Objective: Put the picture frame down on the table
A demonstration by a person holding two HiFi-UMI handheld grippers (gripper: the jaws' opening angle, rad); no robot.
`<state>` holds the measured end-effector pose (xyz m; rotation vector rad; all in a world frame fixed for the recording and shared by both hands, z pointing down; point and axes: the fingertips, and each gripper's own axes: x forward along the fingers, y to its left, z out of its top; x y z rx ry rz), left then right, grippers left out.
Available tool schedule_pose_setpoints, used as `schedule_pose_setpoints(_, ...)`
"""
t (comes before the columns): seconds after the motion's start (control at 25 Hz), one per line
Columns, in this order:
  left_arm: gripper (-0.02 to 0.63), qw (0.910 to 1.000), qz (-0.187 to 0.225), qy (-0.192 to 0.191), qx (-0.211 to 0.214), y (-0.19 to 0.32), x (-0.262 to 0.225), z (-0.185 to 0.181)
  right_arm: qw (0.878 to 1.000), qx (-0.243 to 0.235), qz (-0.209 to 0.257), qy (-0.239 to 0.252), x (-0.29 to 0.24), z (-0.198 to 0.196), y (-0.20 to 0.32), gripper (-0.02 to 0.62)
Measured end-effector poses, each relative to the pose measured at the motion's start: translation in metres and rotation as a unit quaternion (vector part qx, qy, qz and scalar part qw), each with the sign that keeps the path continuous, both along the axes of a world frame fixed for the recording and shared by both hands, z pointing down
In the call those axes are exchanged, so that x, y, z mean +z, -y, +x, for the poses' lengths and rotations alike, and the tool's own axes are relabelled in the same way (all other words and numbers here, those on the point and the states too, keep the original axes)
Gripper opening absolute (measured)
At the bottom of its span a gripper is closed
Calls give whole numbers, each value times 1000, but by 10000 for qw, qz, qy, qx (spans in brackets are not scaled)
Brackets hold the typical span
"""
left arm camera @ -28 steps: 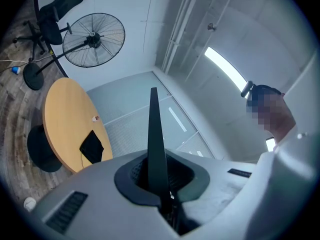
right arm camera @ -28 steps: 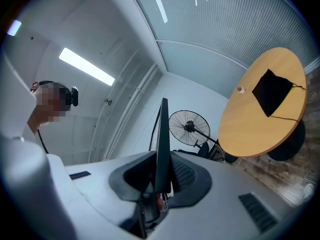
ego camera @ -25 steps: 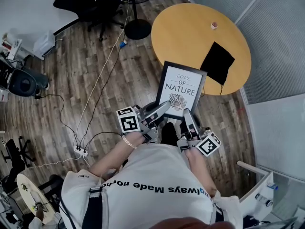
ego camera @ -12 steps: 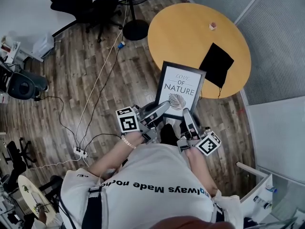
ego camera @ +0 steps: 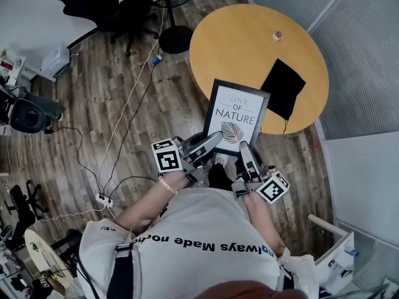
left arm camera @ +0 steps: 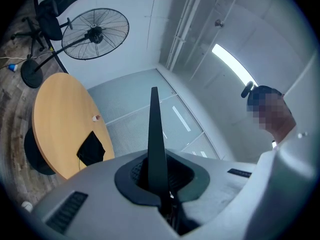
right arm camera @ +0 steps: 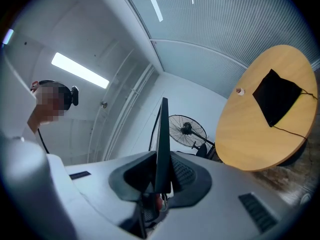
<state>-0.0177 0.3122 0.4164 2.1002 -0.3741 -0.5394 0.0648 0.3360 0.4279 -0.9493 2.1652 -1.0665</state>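
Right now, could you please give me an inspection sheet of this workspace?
Surface: round wooden table, ahead of the person.
Job's things: picture frame, held up near the table's near edge, not yet set down.
Clutter: black cloth and a small object on the table.
Grippers: left claw and right claw, both shut on the frame's lower edge.
Cables: cords and a power strip on the floor.
Surroundings: standing fan, office chair.
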Motion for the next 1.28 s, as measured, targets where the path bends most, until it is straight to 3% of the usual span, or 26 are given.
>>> schedule_pose_setpoints(0.36, 34, 9999, -96, 39, -120, 91, 9, 39, 9999, -93, -97, 49, 9, 40, 92, 86)
schedule_pose_setpoints(0.64, 34, 9994, -154, 146, -286, 167, 11, 115, 9995, -221, -133, 183, 13, 117, 170, 86)
schedule_pose_setpoints(1.28, 34, 9993, -134, 122, -329, 171, 12, 122, 9996, -248, -83, 143, 12, 123, 175, 87)
